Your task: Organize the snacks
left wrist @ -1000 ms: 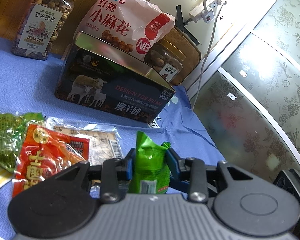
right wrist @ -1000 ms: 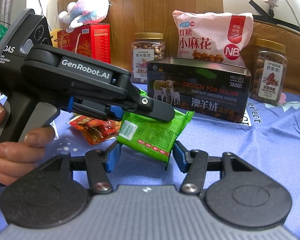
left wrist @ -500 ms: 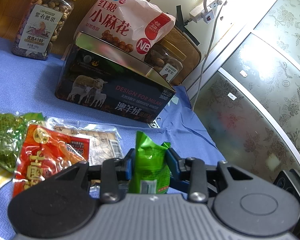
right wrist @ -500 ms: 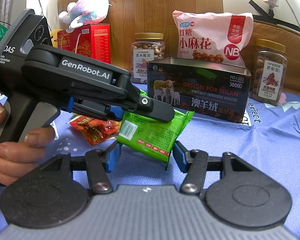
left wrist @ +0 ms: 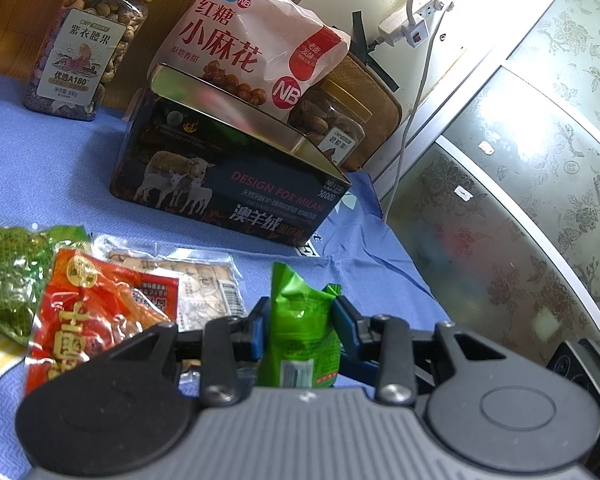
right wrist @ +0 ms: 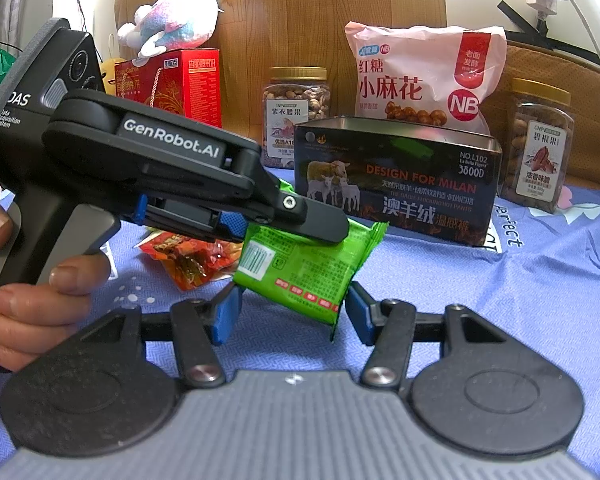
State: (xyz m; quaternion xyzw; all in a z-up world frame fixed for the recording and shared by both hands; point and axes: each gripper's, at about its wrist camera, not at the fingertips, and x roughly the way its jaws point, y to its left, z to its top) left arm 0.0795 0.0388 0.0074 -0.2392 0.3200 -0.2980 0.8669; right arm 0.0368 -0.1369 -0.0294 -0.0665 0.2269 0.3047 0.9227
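- Left wrist view: the left gripper [left wrist: 299, 322] is clamped on a green packet [left wrist: 300, 332], its blue pads pressing both sides, with the packet standing on edge between them above the blue cloth [left wrist: 52, 160].
- Just left of the gripper lie a red packet [left wrist: 96, 316], a clear packet [left wrist: 196, 284] partly under it, and a green mesh bag [left wrist: 8, 276] at the frame's left edge.
- Farther back stands an open dark tin [left wrist: 228, 184] printed with sheep; behind it leans a pink bag [left wrist: 252, 44], with a nut jar [left wrist: 88, 44] to the left and a second jar [left wrist: 332, 124] to the right, half hidden by the tin.
- A power strip [left wrist: 412, 24] hangs on the wall at upper right, beside a patterned glass door [left wrist: 520, 200].
- Right wrist view: the right gripper [right wrist: 290, 314] stands part-open and holds nothing; the green packet's lower corner hangs between its pads, and I cannot tell if it touches the left pad.
- The left gripper [right wrist: 260, 220] reaches in from the left, held by a hand [right wrist: 32, 292], pinching the green packet [right wrist: 308, 264] clear of the cloth [right wrist: 520, 300].
- The red packet [right wrist: 188, 256] lies on the cloth behind it.
- The tin [right wrist: 396, 184] sits beyond the packet, with a green shape showing inside; the pink bag [right wrist: 424, 76] and both jars [right wrist: 296, 108] [right wrist: 540, 144] stand behind it.
- A red box [right wrist: 172, 80] with a plush toy [right wrist: 172, 20] on top stands at back left.
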